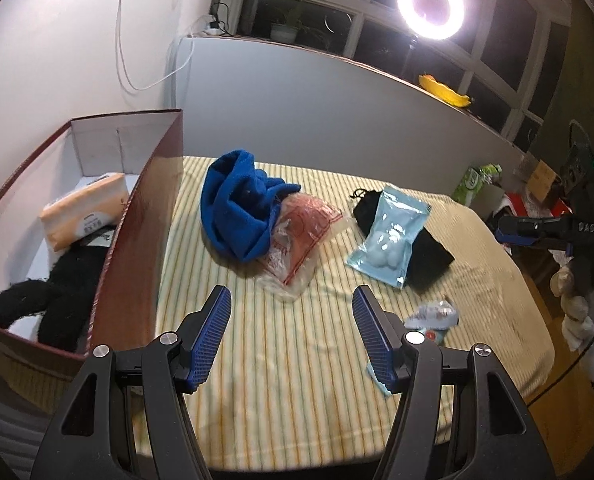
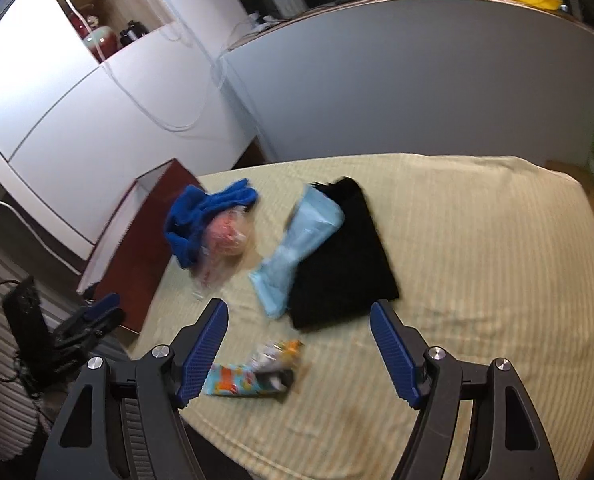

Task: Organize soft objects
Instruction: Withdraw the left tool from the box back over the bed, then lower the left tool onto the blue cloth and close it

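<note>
- The dark red box (image 1: 137,216) stood at the left edge of the striped cloth (image 1: 297,340); its near wall was cut off by the left gripper's frame in the left wrist view.
- Inside the box lay a black plush toy (image 1: 53,292), partly hidden by the box wall, with a peach tissue pack (image 1: 83,208) resting across its upper end. The print on the pack was too small to read.
- The left gripper (image 1: 291,300) hovered above the cloth with its jaws spread wide and nothing between them.
- The blue towel (image 1: 237,208) lay crumpled just beside the box, touching a clear plastic bag with red print (image 1: 301,236), whose contents could not be made out.
- To the right, a light blue pouch of white cotton balls (image 1: 389,236) lay on top of a folded black cloth (image 1: 429,256), covering part of it.
- A small patterned packet (image 1: 433,314) lay near the right pad of the left gripper and was partly hidden behind it; it was blurred in the right wrist view (image 2: 253,372).
- The right gripper (image 2: 299,318) was held over the near part of the cloth, jaws spread apart and holding nothing. In the left wrist view only its dark body appeared at the far right edge, cut off by the lens border.
- The right wrist view was motion-blurred, so edges of the towel (image 2: 205,216) and pouch (image 2: 301,240) were soft.
</note>
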`<state>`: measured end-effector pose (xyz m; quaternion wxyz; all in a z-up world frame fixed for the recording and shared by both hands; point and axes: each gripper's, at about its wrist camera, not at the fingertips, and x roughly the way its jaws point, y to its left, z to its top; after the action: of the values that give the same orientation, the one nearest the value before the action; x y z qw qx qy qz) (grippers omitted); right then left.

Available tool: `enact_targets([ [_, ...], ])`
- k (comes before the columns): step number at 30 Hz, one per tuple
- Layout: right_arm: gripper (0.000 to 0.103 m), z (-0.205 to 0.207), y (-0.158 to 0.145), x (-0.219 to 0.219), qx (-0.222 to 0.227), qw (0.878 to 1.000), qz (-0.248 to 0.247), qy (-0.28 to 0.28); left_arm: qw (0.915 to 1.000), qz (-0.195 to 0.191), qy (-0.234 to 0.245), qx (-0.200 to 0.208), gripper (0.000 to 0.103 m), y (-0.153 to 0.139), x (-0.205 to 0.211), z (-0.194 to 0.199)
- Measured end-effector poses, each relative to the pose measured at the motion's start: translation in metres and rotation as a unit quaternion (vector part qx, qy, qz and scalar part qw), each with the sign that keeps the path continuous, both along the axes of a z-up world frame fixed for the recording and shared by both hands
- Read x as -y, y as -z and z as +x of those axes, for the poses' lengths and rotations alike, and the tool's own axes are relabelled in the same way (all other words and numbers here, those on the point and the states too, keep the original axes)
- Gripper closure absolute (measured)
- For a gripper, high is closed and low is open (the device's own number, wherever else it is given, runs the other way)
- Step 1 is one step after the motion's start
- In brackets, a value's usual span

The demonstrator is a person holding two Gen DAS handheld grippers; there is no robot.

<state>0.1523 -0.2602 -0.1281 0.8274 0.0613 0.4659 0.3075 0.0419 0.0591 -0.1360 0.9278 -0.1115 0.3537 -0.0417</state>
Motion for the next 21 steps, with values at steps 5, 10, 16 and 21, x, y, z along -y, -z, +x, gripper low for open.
enact_targets([
  [5,0.033,0.019,-0.025,-0.045,0.009,0.999,0.010,-0.049,0.9996,-0.015,-0.021,0.008,0.040,0.007,0.001,0.013],
  [10,0.033,0.044,-0.041,-0.102,0.005,0.995,0.016,-0.095,0.9983,-0.036,-0.044,0.010,0.040,0.015,-0.002,0.028],
  [16,0.033,0.072,-0.026,-0.176,-0.044,0.989,0.014,-0.142,0.9960,-0.059,-0.067,0.007,0.040,0.028,-0.009,0.046],
  [21,0.033,0.087,0.003,-0.223,-0.069,0.985,-0.008,-0.158,0.9947,-0.071,-0.074,0.009,0.040,0.033,-0.013,0.061],
])
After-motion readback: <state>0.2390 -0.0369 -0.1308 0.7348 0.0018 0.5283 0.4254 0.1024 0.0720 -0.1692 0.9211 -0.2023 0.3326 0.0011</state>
